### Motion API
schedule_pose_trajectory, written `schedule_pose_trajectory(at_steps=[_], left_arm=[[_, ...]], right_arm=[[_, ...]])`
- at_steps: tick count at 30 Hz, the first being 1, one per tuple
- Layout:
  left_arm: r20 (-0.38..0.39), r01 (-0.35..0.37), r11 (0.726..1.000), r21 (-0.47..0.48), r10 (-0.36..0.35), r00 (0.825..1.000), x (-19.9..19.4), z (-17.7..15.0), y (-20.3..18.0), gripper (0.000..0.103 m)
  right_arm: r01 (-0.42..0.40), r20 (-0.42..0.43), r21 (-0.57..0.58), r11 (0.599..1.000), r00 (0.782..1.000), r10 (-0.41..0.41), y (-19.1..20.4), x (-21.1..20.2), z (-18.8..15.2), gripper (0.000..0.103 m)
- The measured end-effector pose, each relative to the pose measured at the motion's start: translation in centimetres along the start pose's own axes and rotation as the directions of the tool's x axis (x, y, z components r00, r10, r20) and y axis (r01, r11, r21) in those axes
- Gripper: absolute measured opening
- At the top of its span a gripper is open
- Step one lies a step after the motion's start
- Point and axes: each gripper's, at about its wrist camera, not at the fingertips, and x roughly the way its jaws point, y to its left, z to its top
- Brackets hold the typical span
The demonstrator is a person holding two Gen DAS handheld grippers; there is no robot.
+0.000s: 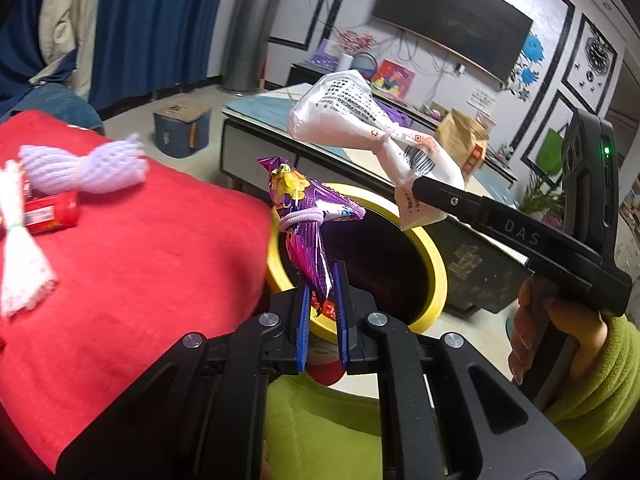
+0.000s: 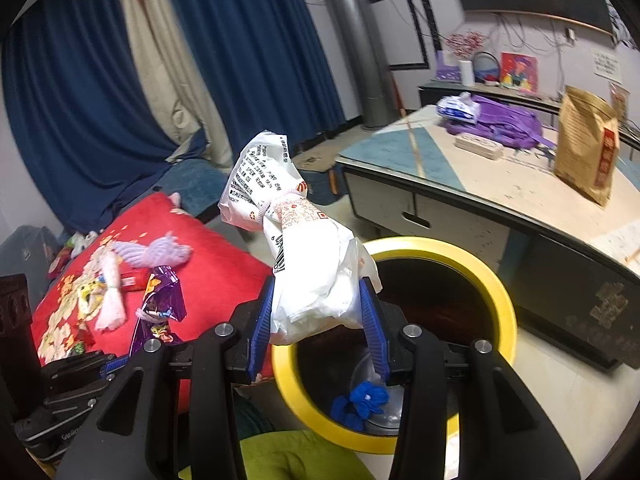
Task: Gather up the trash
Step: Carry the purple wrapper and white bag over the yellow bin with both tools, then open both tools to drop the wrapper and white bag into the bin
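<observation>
Living room with blue curtains (image 2: 248, 40), a grey column (image 2: 352, 40) and a dark wall screen (image 1: 452, 16); low coffee table (image 2: 500, 184) beyond the fingertips, bearing a brown paper bag (image 2: 586, 148) and a purple backpack (image 2: 504, 120).

Left gripper (image 1: 322, 308): blue pads (image 1: 304, 320) drawn narrow, pinching the lower tail of a purple snack wrapper (image 1: 308, 216) tied at the waist with a lilac hair band. Wrapper standing up from between the fingers, its top tilted left, hanging over the near-left rim of the yellow-rimmed trash bin (image 1: 434, 264). Dark bin mouth directly ahead of and right of the fingertips.

Right gripper (image 2: 324, 320): pads (image 2: 374, 320) spread moderately, clamped on the bunched end of a white plastic bag (image 2: 304, 248) tied with a band partway up. Bag rising from between the fingers and leaning left, held above the near-left part of the bin rim (image 2: 500, 292). Crumpled blue trash (image 2: 360, 400) on the bin floor, below the right finger.

Left of both grippers, a red cushion (image 1: 140, 248) touching the bin's left side, carrying a lilac foam net (image 1: 92, 168), a white foam net (image 1: 20, 248) and a red packet (image 1: 52, 212). Table edge close behind the bin; open floor to the bin's right.
</observation>
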Motion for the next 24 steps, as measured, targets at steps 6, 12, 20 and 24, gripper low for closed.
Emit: schedule_pose_trajectory(at_steps=[6,12,20,24], left_arm=[[-0.043,0.032,0.999,0.025,-0.031,0.999,2.5,-0.5,-1.1,0.006],[-0.088,0.049,0.998,0.042,-0.045,0.995,5.2,-0.8,-1.9,0.006],[-0.148,0.061,0.997,0.052,-0.053,0.988,8.5,-1.5,-2.5,0.006],[-0.169,0.055,0.997,0.059,-0.044,0.985,9.9,-1.8,-2.8,0.006]], right_arm=[[0.076,-0.025,0.043,0.996,0.997,-0.075,-2.3,0.7,-0.7,0.04],[0.154,-0.059,0.052,0.987,0.987,-0.151,-4.4,2.2,-1.3,0.041],[0.212,-0.132,0.067,0.975,0.971,-0.202,-6.7,4.3,-2.3,0.042],[0.219,-0.164,0.088,0.972,0.965,-0.203,-7.7,5.1,-2.6,0.044]])
